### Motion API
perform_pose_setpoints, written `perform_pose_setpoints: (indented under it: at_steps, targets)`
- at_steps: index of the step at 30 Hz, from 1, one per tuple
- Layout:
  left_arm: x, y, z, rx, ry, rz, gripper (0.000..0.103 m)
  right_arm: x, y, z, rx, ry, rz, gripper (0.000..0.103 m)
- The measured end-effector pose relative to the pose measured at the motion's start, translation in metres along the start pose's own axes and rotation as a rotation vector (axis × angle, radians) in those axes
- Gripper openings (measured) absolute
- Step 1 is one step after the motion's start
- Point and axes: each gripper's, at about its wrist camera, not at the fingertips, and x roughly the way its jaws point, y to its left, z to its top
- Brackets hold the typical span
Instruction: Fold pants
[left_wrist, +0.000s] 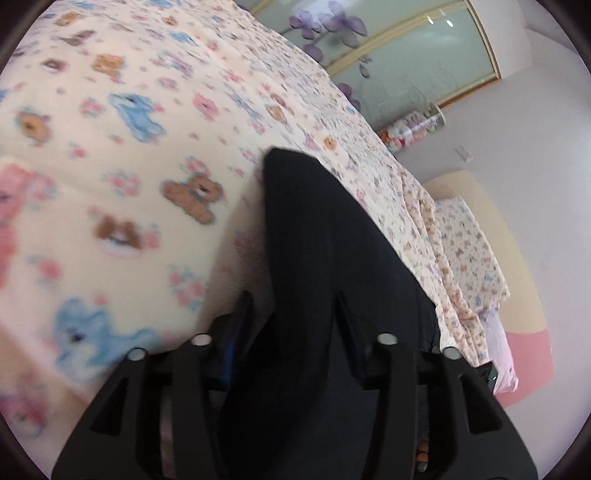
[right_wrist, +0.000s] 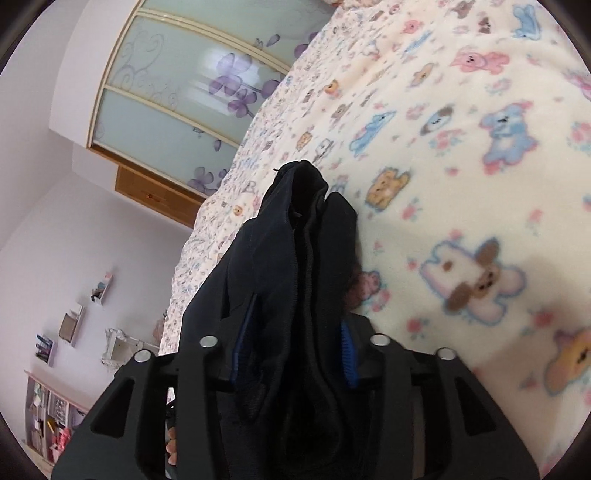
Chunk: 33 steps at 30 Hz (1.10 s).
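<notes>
Black pants (left_wrist: 325, 266) fill the middle of the left wrist view, draped over and between the fingers of my left gripper (left_wrist: 291, 314), which is shut on the cloth. In the right wrist view the same pants (right_wrist: 295, 266) are bunched in thick folds between the blue-padded fingers of my right gripper (right_wrist: 295, 332), which is shut on them. Both grippers hold the pants above a cream bedspread (left_wrist: 129, 147) printed with teddy bears, which also shows in the right wrist view (right_wrist: 461, 184). The rest of the pants is hidden.
A wardrobe with frosted glass doors and purple flowers (right_wrist: 177, 99) stands beyond the bed. A pillow (left_wrist: 469, 251) lies at the bed's head by a pink wall. Shelves (right_wrist: 48, 417) hang on the wall at the lower left.
</notes>
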Motion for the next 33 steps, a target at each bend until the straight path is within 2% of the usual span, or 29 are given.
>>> perform_pose_setpoints:
  at_steps: [1,3,5,7,8,9,11,13,15,17,19,21,22,25,27,29,30,32,33]
  targets:
    - [-0.009,0.0,0.001,-0.004,-0.024,0.013,0.065,-0.003,0.001,0.001,0.011,-0.006,-0.012,0.049]
    - [-0.032,-0.002,0.003,0.016,-0.104,0.081,0.071,-0.017,-0.004,0.003,0.027,-0.04,-0.017,0.049]
    - [-0.052,-0.012,0.004,0.08,-0.18,0.126,0.074,-0.036,-0.004,0.007,0.041,-0.107,0.01,0.049]
    - [-0.066,-0.032,0.001,0.176,-0.235,0.126,0.082,-0.049,0.003,0.006,0.019,-0.152,0.066,0.049]
    - [-0.07,-0.045,-0.003,0.225,-0.242,0.094,0.086,-0.053,0.012,0.006,-0.01,-0.149,0.121,0.049]
    - [-0.069,-0.058,-0.007,0.256,-0.236,0.058,0.093,-0.054,0.02,0.005,-0.035,-0.138,0.16,0.051]
    - [-0.064,-0.076,-0.013,0.307,-0.208,0.016,0.096,-0.053,0.038,0.001,-0.097,-0.115,0.199,0.068]
    - [-0.049,-0.096,-0.02,0.363,-0.162,0.016,0.097,-0.05,0.054,-0.006,-0.164,-0.099,0.204,0.069]
    - [-0.035,-0.1,-0.028,0.383,-0.133,0.055,0.097,-0.047,0.059,-0.01,-0.193,-0.079,0.184,0.069]
    - [-0.022,-0.092,-0.03,0.373,-0.106,0.112,0.097,-0.037,0.054,-0.01,-0.183,-0.044,0.143,0.069]
    - [-0.002,-0.073,-0.028,0.331,-0.059,0.183,0.096,-0.024,0.04,-0.011,-0.145,0.0,0.034,0.065]
    - [0.012,-0.058,-0.029,0.3,-0.032,0.169,0.095,-0.01,0.022,-0.012,-0.101,0.023,0.03,0.06]
    - [0.017,-0.055,-0.031,0.311,-0.041,0.168,0.095,-0.007,0.016,-0.011,-0.083,0.019,0.033,0.058]
    - [0.021,-0.065,-0.036,0.376,-0.056,0.227,0.097,-0.009,0.012,-0.01,-0.061,0.008,0.063,0.059]
    - [0.01,-0.075,-0.043,0.412,-0.086,0.262,0.097,-0.021,0.015,-0.013,-0.069,-0.012,0.071,0.06]
    - [-0.01,-0.084,-0.055,0.454,-0.152,0.29,0.1,-0.042,0.026,-0.016,-0.101,-0.071,0.039,0.076]
    - [-0.027,-0.091,-0.065,0.499,-0.215,0.313,0.101,-0.055,0.035,-0.019,-0.137,-0.112,0.026,0.08]
    - [-0.059,-0.1,-0.088,0.588,-0.33,0.352,0.101,-0.081,0.062,-0.027,-0.263,-0.205,-0.018,0.095]
    - [-0.071,-0.104,-0.098,0.619,-0.367,0.366,0.101,-0.093,0.077,-0.032,-0.334,-0.25,-0.05,0.099]
